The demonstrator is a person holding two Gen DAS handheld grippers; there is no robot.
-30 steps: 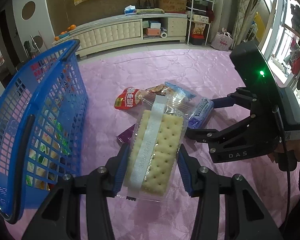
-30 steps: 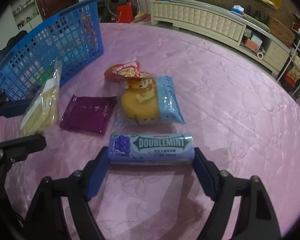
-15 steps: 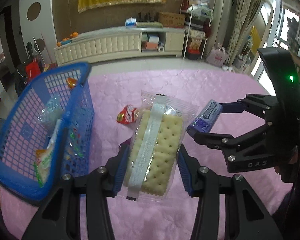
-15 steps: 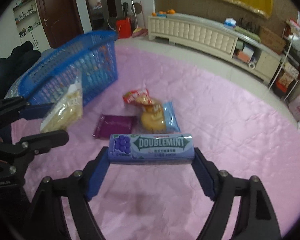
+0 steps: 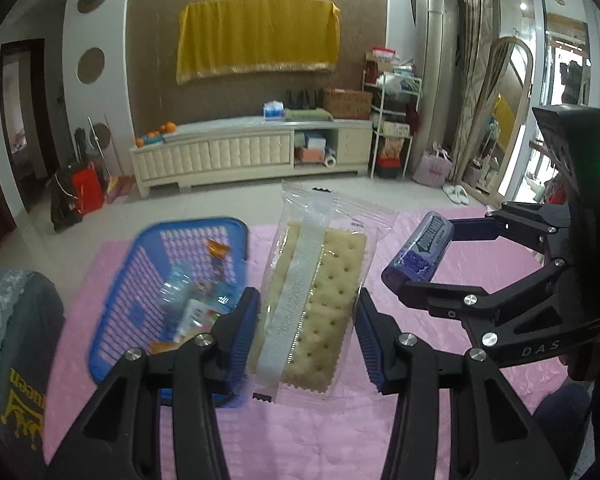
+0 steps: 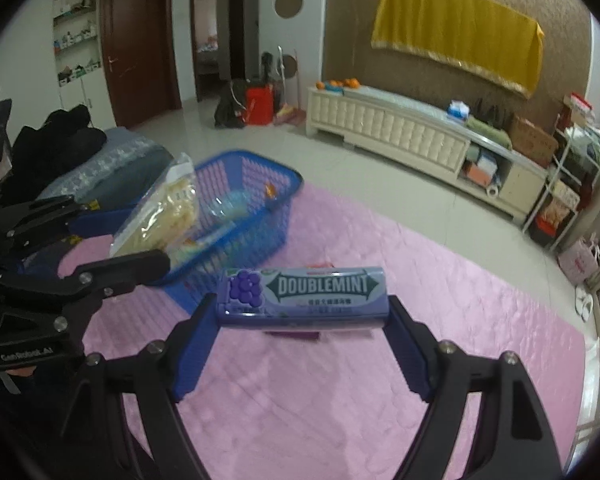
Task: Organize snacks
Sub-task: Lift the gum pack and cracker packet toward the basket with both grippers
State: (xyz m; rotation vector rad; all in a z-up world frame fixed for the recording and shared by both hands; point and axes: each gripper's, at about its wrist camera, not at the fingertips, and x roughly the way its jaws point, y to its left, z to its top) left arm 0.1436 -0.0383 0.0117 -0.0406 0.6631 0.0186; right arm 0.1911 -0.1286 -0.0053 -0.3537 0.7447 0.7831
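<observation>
My left gripper (image 5: 306,332) is shut on a clear packet of crackers (image 5: 312,304) and holds it high above the pink table, just right of the blue basket (image 5: 168,292). My right gripper (image 6: 300,320) is shut on a purple Doublemint gum pack (image 6: 304,296), lifted above the table. The gum pack also shows in the left wrist view (image 5: 418,254), to the right of the crackers. The basket (image 6: 240,216) holds several snack packets. In the right wrist view the crackers (image 6: 160,216) hang over the basket's near side. A purple wrapper (image 6: 296,336) lies on the table under the gum.
The pink quilted cloth (image 6: 420,320) covers the table. A grey cushion with dark clothes (image 6: 100,160) lies left of the basket. A long white cabinet (image 5: 252,156) stands against the far wall.
Both grippers have risen well above the table with their snacks. The basket now lies lower and farther below, and the snacks left on the table are mostly hidden behind the held items.
</observation>
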